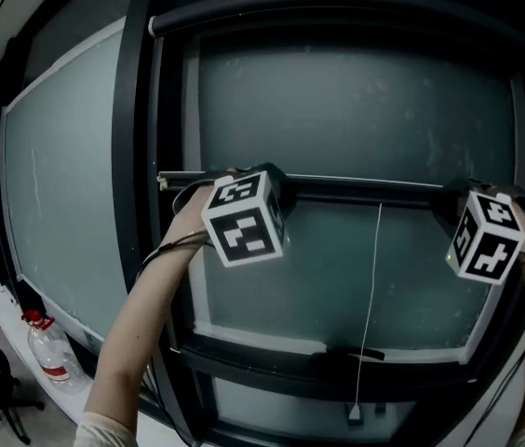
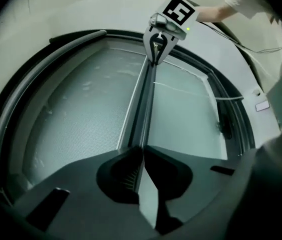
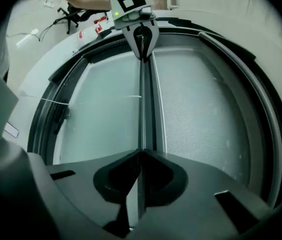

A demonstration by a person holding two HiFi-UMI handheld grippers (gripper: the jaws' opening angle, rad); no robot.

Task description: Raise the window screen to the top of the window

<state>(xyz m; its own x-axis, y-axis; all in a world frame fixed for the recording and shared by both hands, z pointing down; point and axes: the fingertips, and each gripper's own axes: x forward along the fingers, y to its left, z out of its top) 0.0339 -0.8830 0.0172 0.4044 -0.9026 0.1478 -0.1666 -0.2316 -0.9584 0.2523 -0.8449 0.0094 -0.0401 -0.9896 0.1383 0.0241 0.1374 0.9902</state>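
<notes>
Head view: the window screen's bottom bar (image 1: 365, 186) is seen lying level across the window frame (image 1: 140, 156), roughly at mid-height. The mesh (image 1: 356, 110) is stretched above it and bare glass (image 1: 328, 268) is shown below. The left gripper (image 1: 261, 189) is clamped on the bar's left end and the right gripper (image 1: 465, 203) on its right end. A pull cord (image 1: 371, 287) is hung from the bar between them. A plastic bottle (image 1: 47, 347) is stood beside the frame at lower left.

Left gripper view: the fingers (image 2: 123, 171) are pressed together on the bar, which is pinched edge-on between them. It is seen running straight away to the right gripper at its far end. Mesh is shown left of the bar.

Right gripper view: the picture is mirrored. The fingers here are closed tight on the bar, mesh is shown to its right, and the far end is gripped by the left gripper.
</notes>
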